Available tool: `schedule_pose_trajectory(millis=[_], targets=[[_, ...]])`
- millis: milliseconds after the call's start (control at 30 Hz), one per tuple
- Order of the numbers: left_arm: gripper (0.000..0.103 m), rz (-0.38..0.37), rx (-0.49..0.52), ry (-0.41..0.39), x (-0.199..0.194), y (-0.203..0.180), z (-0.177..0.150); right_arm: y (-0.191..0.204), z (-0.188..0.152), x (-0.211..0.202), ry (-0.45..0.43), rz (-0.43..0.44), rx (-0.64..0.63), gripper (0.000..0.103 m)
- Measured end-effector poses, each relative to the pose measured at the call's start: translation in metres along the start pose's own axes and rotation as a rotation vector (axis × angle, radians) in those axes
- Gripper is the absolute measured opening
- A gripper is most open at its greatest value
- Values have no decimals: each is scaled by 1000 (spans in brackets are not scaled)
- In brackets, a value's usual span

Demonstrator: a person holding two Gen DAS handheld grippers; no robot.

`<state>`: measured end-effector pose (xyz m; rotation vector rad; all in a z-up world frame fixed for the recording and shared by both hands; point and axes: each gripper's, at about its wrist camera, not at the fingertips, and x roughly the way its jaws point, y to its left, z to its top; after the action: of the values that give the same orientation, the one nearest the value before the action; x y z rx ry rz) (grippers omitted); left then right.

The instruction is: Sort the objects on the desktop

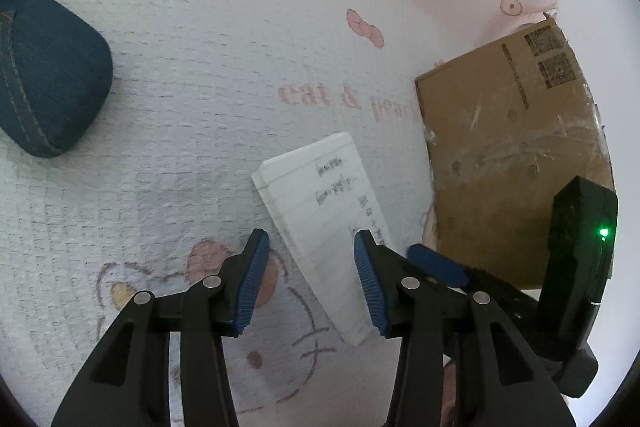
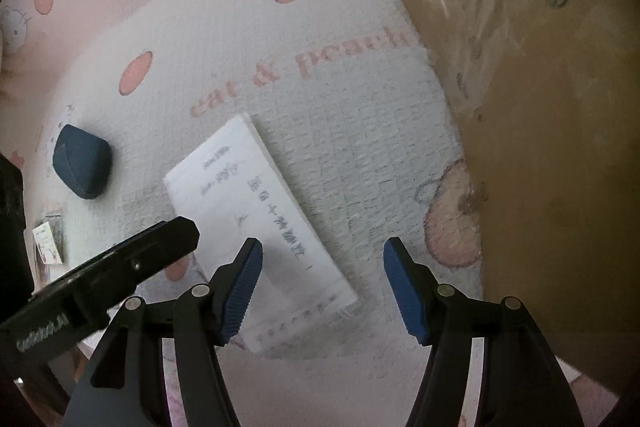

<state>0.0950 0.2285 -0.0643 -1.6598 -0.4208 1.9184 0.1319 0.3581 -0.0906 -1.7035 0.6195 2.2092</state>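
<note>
While both views show notepad (image 2: 256,223), only right's shows card (image 2: 48,243)

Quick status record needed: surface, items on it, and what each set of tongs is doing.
surface: patterned white and pink cloth
notepad: white, handwritten, lying flat
pouch: dark blue denim, apart from notepad
box: brown cardboard, beside notepad
left tongs: open above notepad, holding nothing
right tongs: open over the notepad's near corner, holding nothing

White textured fabric cover (image 1: 192,107) with pink border, pink peach and cat prints, "cat & peach" lettering; soft even light.
</note>
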Motion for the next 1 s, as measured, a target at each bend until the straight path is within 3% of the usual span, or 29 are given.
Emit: schedule_pose_trajectory(millis=[33, 100, 233, 300, 500, 767, 833, 900, 1000], targets=[[39, 6, 10, 5, 2, -1, 1, -1, 1, 1, -4, 19, 6, 52], [26, 7, 10, 9, 5, 0, 5, 2, 2, 0, -7, 45, 4, 36], [23, -9, -23, 10, 8, 7, 13, 15, 0, -2, -9, 33, -14, 36], [22, -22, -43, 8, 6, 12, 17, -2, -19, -11, -8, 32, -15, 36], [22, 7, -28, -8, 5, 10, 22, 11, -31, 6, 12, 80, -21, 36], [22, 14, -24, -6, 2, 9, 19, 5, -26, 14, 28, 116, -2, 36], [25, 5, -48, -9, 0, 11, 19, 2, -27, 10, 30, 118, -10, 36], [42, -6, -76, -39, -5, 13, 15, -4, -26, 3, 24, 123, -11, 37], [51, -19, -106, -74, -11, 14, 10, -11, -16, 2, 10, 140, -8, 40]])
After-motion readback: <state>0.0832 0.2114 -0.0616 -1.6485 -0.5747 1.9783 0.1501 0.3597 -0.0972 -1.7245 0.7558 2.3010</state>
